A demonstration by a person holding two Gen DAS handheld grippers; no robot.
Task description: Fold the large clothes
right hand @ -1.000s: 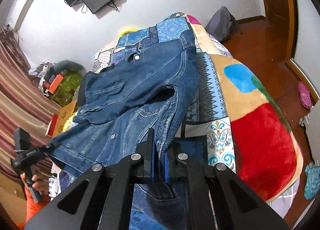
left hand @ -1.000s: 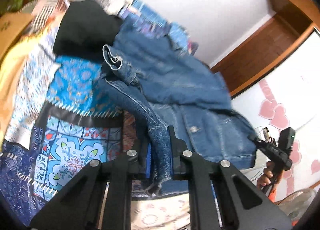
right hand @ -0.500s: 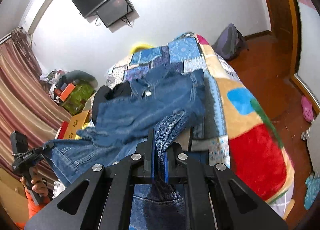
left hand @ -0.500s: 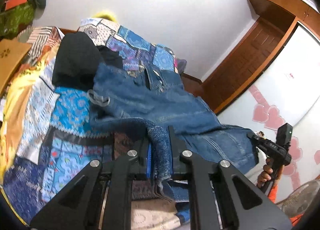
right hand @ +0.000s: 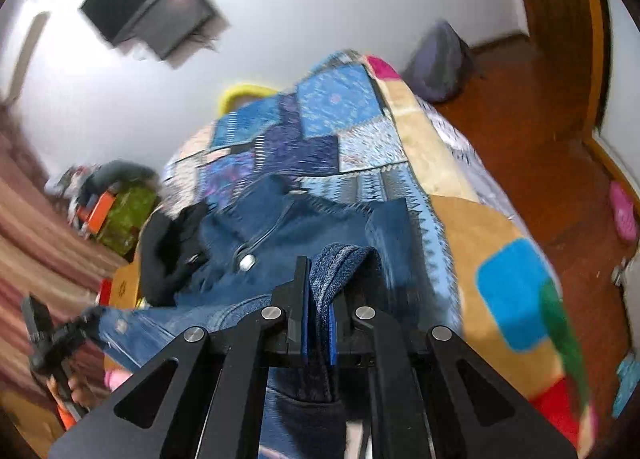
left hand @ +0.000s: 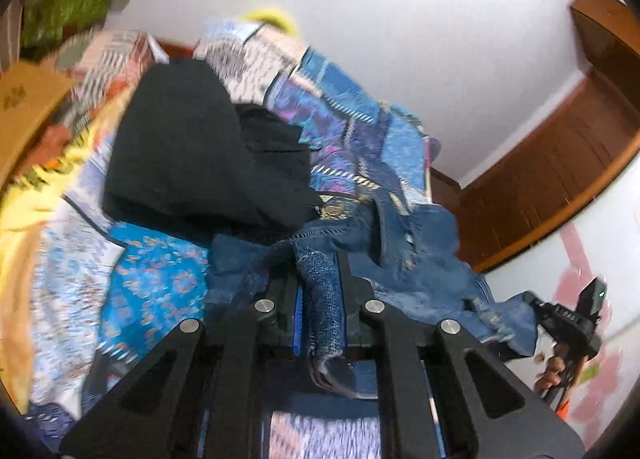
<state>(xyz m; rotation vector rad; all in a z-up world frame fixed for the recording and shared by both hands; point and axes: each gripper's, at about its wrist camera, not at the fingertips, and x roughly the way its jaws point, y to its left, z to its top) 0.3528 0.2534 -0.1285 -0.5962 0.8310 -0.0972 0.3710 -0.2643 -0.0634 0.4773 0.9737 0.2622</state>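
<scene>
A: Where's the jacket [left hand: 404, 259]?

B: Bunched on the quilt [left hand: 152, 283], toward the bed's near edge; its far side lies against a black garment [left hand: 192, 151], which sits closer to the head of the bed; the collar and a metal button [right hand: 248, 261] face the right wrist camera.

A: And the grippers?

B: The left gripper [left hand: 320, 291] is closed down on a fold of denim, jaws nearly together with only cloth between them; the right gripper [right hand: 320, 299] is pinched fully shut on a doubled denim hem [right hand: 340, 263]; the cloth spans from one to the other.

A: What could go wrong?

B: Several things, as I judge it; both views are smeared, so the hands look to be travelling fast, and thick denim can creep out of a narrow pinch under a quick pull; if one side slips, the fold lands crooked; the jacket is crumpled rather than flat, so creases could be trapped inside the fold; the black garment touches it and could be dragged along or caught under the edge.

A: Anything else?

B: The near edge; denim hanging over it could pull the rest off the bed.
</scene>
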